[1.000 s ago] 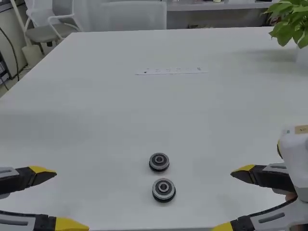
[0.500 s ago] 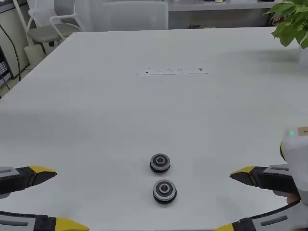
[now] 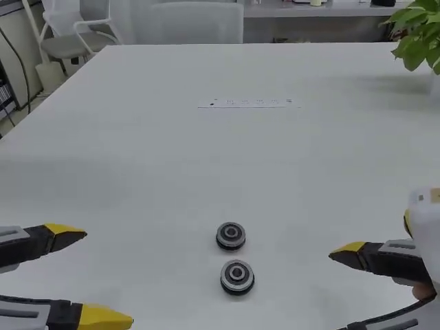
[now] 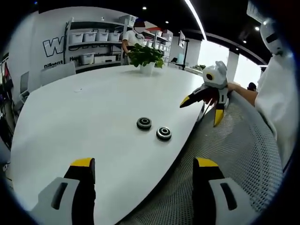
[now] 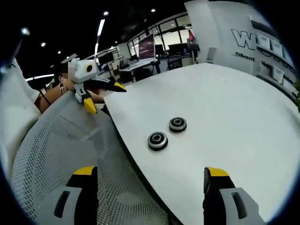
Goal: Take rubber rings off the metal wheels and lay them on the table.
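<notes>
One table (image 3: 137,151): white, beneath both sets of fingers.
Two grippers: left gripper (image 4: 145,164) and right gripper (image 5: 150,171), fingers spread wide, holding nothing.
Two metal wheels: one (image 3: 230,235) just beside the other (image 3: 237,276), between the two grippers' fingers, touching neither.
Two rubber rings (image 3: 221,236): one on each wheel.

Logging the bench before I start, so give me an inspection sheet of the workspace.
Surface: white table, no spills seen.
Job's things: far wheel and near wheel lie flat, apart, near the front edge; dark rubber rings on both.
Clutter: thin marked strip mid-table.
Tools: left tool and right tool open, holding nothing, flanking the wheels.
Cables: dark cable beyond the table's left side.
Surroundings: potted plant, white chair, shelves.
</notes>
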